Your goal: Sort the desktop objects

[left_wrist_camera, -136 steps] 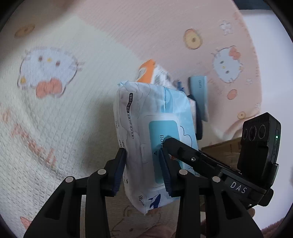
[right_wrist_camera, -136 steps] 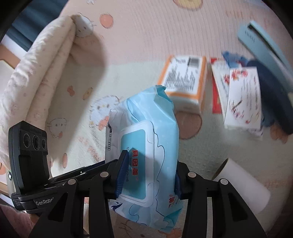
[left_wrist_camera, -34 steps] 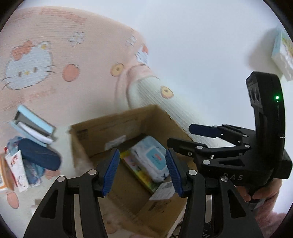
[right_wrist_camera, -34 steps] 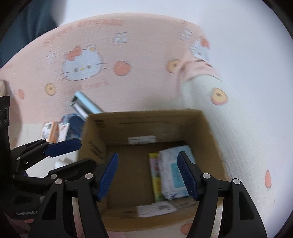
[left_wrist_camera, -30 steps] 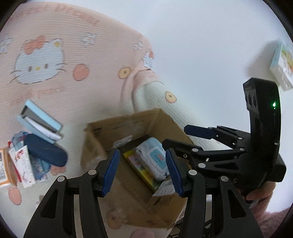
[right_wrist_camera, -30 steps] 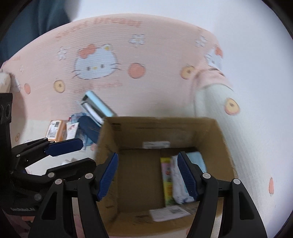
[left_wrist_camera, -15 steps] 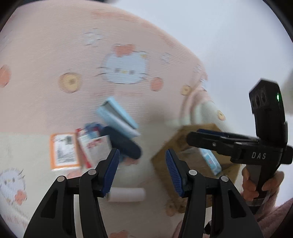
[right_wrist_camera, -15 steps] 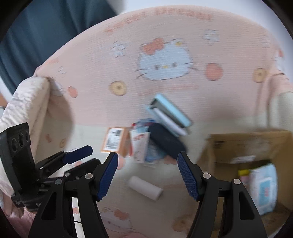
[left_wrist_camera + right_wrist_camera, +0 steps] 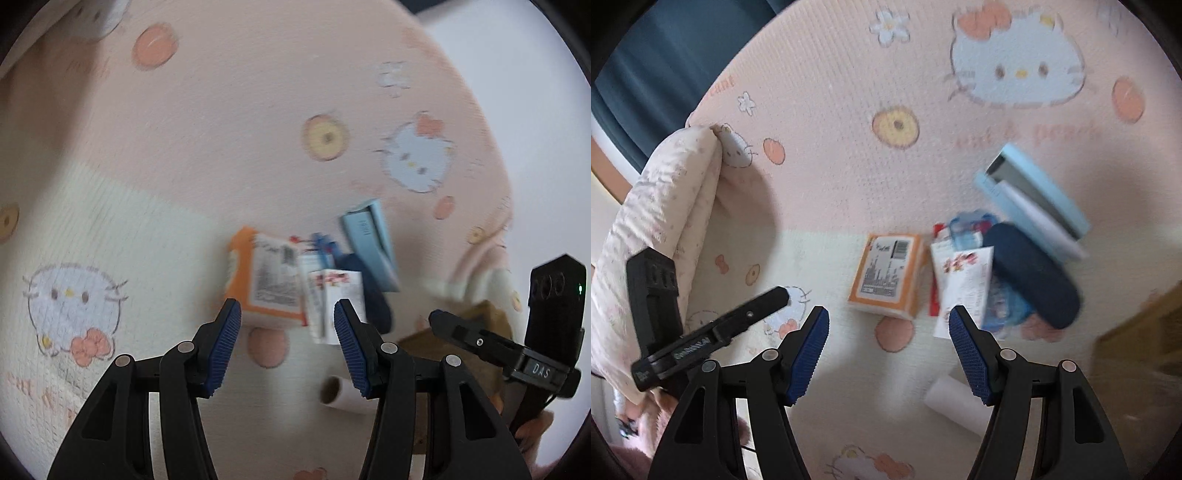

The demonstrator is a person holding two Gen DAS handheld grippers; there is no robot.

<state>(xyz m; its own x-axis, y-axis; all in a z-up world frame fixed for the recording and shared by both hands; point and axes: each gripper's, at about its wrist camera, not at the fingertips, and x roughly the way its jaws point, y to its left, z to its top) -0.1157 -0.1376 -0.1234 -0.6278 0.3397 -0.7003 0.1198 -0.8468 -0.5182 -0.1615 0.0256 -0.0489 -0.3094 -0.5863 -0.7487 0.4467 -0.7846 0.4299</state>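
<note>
On the blanket (image 9: 820, 155), ahead of both tools, the remaining items lie in one tight cluster: an orange box (image 9: 886, 275) (image 9: 266, 284), a white printed packet (image 9: 964, 288) (image 9: 334, 295) just beside it, a dark blue case (image 9: 1032, 275) overlapping the packet's far side, a light blue case (image 9: 1030, 197) (image 9: 369, 243) beyond that, and a white roll (image 9: 955, 404) (image 9: 340, 393) lying apart, nearer the grippers. A corner of the cardboard box (image 9: 1141, 343) (image 9: 461, 332) shows at the right edge of each view.

The left gripper (image 9: 288, 345) has its jaws spread and empty. The right gripper (image 9: 890, 354) likewise stands released, gripping nothing.

Risk assessment: the cluster is packed edge to edge, so a jaw lowered beside the orange box is likely to land on the packet or push it under the dark blue case. The packet looks thin and flat; a grasp from above may slide off it. The roll can turn away if only one pad touches it. Both frames are motion-blurred, so alignment should be confirmed before closing.

Change from 4.5 s ago: each gripper then clamped a wet-wipe pack; both are now empty. About 1 s ago the views looked into the cardboard box, where wipe packs lay; the views have since swung back to the cluster.
</note>
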